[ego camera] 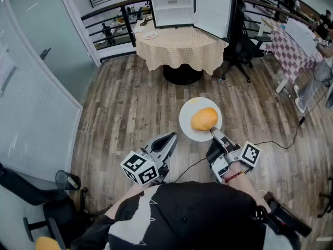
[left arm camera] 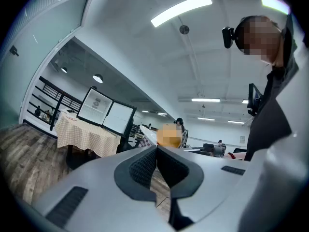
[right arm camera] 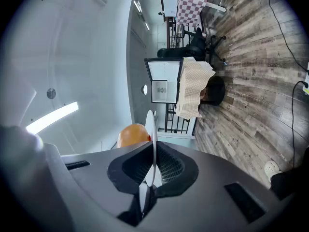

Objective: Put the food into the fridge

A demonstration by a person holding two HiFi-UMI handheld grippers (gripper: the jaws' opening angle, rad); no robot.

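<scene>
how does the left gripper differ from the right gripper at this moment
The right gripper is shut on the rim of a round white plate; the left gripper is shut on nothing. The right gripper carries the plate with a rounded orange piece of food on it; the left gripper carries nothing. Both bear a marker cube and point towards the open fridge.

Plates: two, near plate (ego camera: 186, 124) and far plate (ego camera: 150, 35). Orange food item (ego camera: 204, 119): one. Fridge (ego camera: 171, 7): one. Cloth-covered tables: two, round table (ego camera: 179, 48), far-right table (ego camera: 292, 50).
</scene>
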